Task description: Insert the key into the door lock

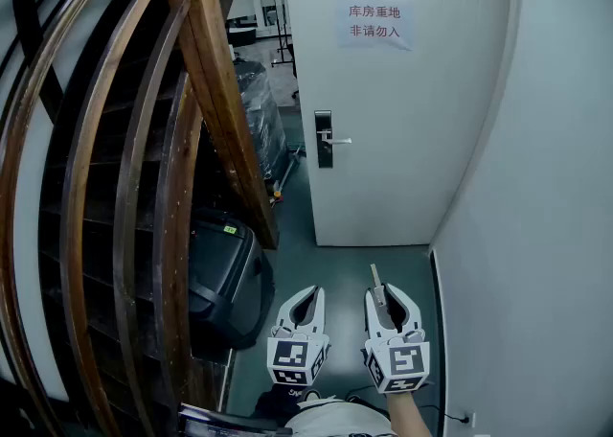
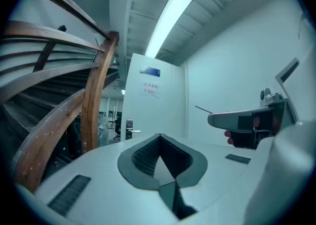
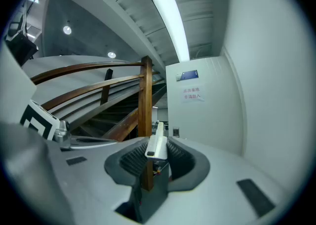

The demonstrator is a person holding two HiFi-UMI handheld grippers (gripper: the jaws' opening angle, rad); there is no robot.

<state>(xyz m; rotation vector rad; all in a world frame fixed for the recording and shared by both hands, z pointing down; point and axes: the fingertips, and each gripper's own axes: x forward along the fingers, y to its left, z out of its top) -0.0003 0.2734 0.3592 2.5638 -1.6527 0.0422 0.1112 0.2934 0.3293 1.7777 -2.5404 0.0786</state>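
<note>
The white door stands shut ahead, with a black lock plate and a silver handle on its left edge. The lock plate shows small in the left gripper view, and the same lock plate in the right gripper view. My right gripper is low and well short of the door, shut on a key whose blade points at the door. In the right gripper view the key lies between the pads. My left gripper is beside it, shut and empty.
A curved wooden stair railing fills the left side. A black bin and wrapped goods stand under it. A grey wall closes the right. A paper notice hangs on the door. The floor strip to the door is narrow.
</note>
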